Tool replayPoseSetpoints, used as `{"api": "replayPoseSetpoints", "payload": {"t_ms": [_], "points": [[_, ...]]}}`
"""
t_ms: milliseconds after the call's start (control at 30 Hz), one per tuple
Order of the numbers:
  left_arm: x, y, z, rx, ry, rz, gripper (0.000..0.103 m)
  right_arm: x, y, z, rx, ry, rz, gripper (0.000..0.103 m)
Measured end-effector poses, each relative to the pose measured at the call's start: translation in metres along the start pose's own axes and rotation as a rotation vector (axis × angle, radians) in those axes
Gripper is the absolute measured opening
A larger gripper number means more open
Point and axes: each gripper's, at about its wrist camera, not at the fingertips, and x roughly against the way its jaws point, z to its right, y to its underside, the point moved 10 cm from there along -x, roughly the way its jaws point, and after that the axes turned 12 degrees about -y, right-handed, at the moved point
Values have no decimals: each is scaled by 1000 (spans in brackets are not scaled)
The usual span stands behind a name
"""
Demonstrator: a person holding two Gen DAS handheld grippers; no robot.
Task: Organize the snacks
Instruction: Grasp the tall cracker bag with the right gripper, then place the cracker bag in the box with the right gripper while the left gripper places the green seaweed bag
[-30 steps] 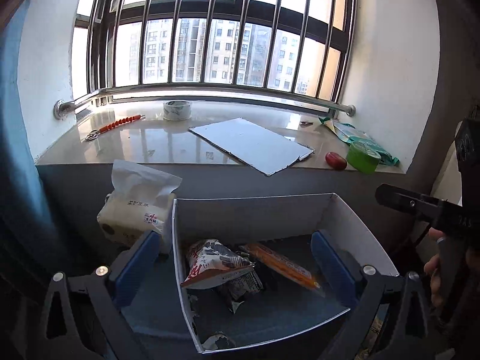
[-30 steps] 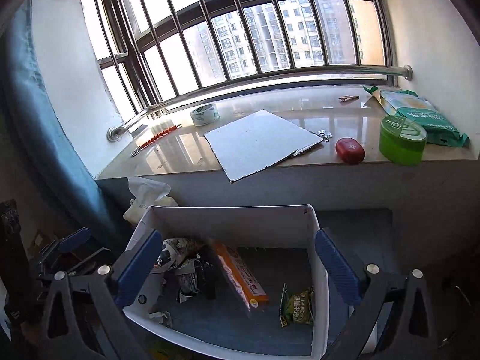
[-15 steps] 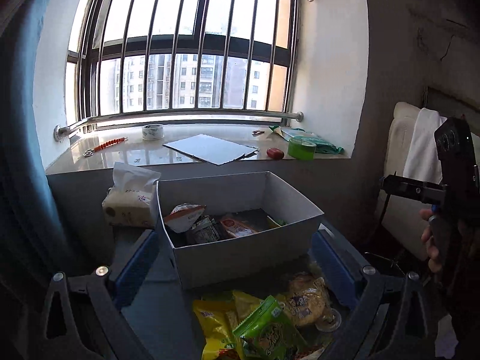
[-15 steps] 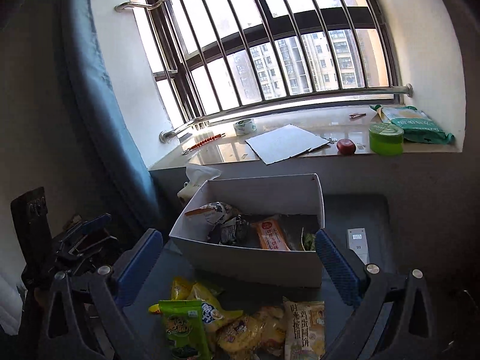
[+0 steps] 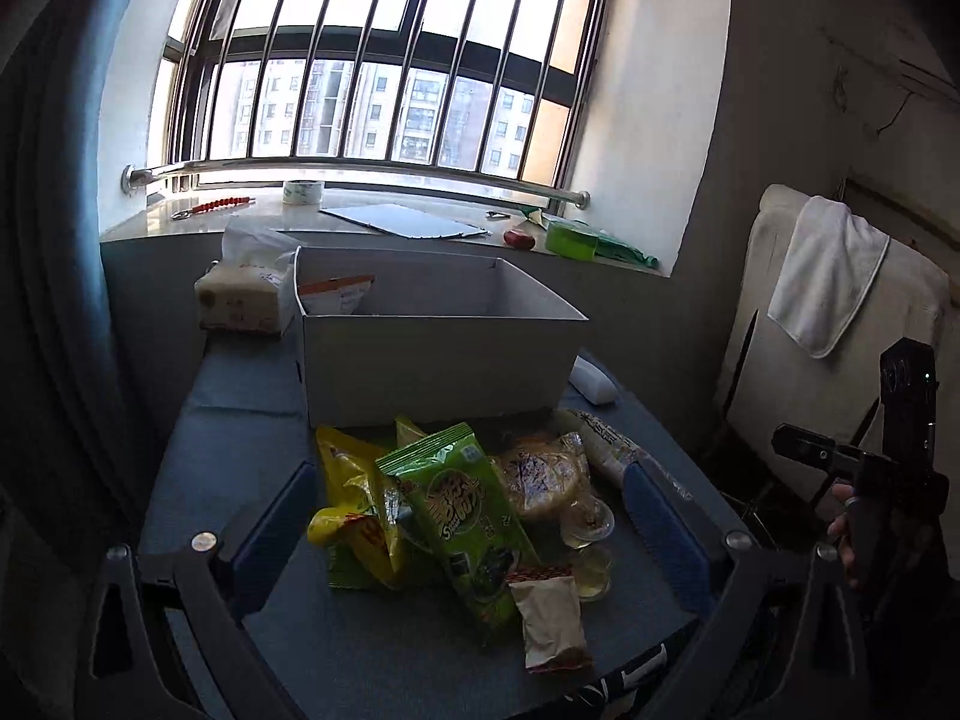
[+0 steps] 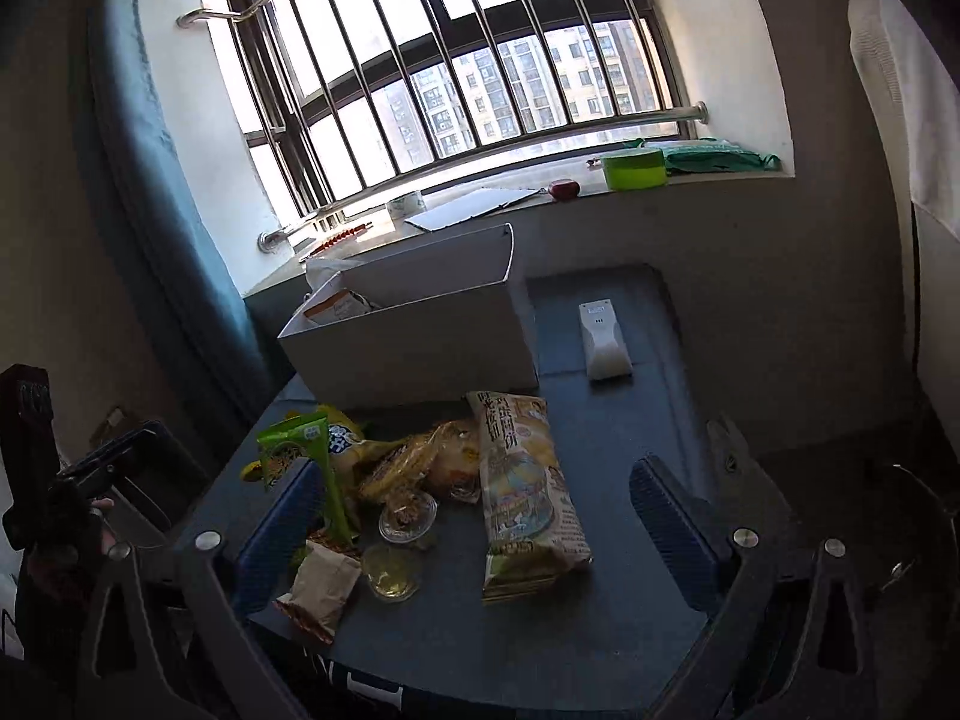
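A grey open box (image 5: pixel 438 354) stands on the blue table (image 5: pixel 228 450) with a snack packet showing inside at its left; it also shows in the right wrist view (image 6: pixel 414 336). In front of it lies a pile of snacks: a green bag (image 5: pixel 468 510), a yellow bag (image 5: pixel 354 516), a round cake packet (image 5: pixel 540 474), a small beige packet (image 5: pixel 552 618) and a long printed bag (image 6: pixel 522 492). My left gripper (image 5: pixel 474 528) is open, above the pile. My right gripper (image 6: pixel 480 516) is open, above the long bag and the clear jelly cups (image 6: pixel 393 570).
A tissue pack (image 5: pixel 246 288) stands left of the box. A white remote (image 6: pixel 603 339) lies on the table's right side. The windowsill behind holds a tape roll (image 5: pixel 303 192), a board (image 5: pixel 402 221), a red object (image 5: pixel 519 238) and a green tub (image 6: pixel 635 169). A towel-draped chair (image 5: pixel 828 276) stands at right.
Both grippers have pulled back from over the box toward the table's near edge and dropped lower. The snack pile is now between the fingers; the box's inside is mostly hidden.
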Motion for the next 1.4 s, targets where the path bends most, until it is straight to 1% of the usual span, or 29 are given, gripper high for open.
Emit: {"api": "replayPoseSetpoints", "payload": {"t_ms": [67, 167, 267, 367, 433, 567, 700, 767, 800, 833, 867, 900, 933, 1033, 1133, 1200, 1267, 1367, 1400], "points": [[-2, 2, 3, -5, -2, -6, 103, -5, 6, 4, -10, 1, -24, 103], [-5, 4, 7, -9, -5, -12, 103, -15, 8, 3, 11, -4, -39, 103], [-11, 11, 9, -7, -10, -40, 103, -32, 12, 5, 20, -17, -83, 103], [-20, 20, 8, -8, -28, -74, 103, -55, 16, 18, 49, 27, -141, 103], [-25, 26, 7, -2, -34, -95, 103, -69, 21, 27, 68, 47, -198, 103], [-38, 43, 2, 40, -32, -155, 103, -95, 29, 42, 124, 85, -278, 103], [-56, 64, -3, 118, -9, -238, 103, -120, 42, 53, 108, 87, -373, 103], [-63, 72, -4, 144, -9, -269, 103, -128, 50, 56, 117, 100, -417, 103], [-66, 75, -4, 150, -4, -280, 103, -130, 52, 54, 131, 96, -423, 101], [-69, 77, -4, 152, -1, -289, 103, -132, 54, 52, 146, 89, -431, 83], [-71, 79, -3, 155, 0, -295, 103, -135, 59, 53, 159, 104, -453, 48], [-74, 81, -2, 160, 1, -303, 103, -134, 59, 55, 186, 150, -452, 44], [-76, 82, -2, 164, 3, -311, 103, -133, 58, 52, 202, 157, -443, 41], [-83, 86, -1, 190, 11, -333, 103, -127, 59, 40, 213, 119, -432, 40], [-91, 89, -1, 218, 14, -355, 103, -114, 55, 28, 216, 118, -391, 40], [-95, 90, 0, 248, 18, -371, 103, -103, 51, 19, 195, 98, -358, 40], [-99, 91, 2, 277, 41, -377, 103, -92, 48, 10, 170, 68, -323, 40], [-106, 92, 3, 300, 50, -380, 102, -76, 45, -3, 139, 32, -283, 40], [-108, 93, 2, 303, 51, -382, 100, -72, 46, -7, 137, 24, -275, 40]]}}
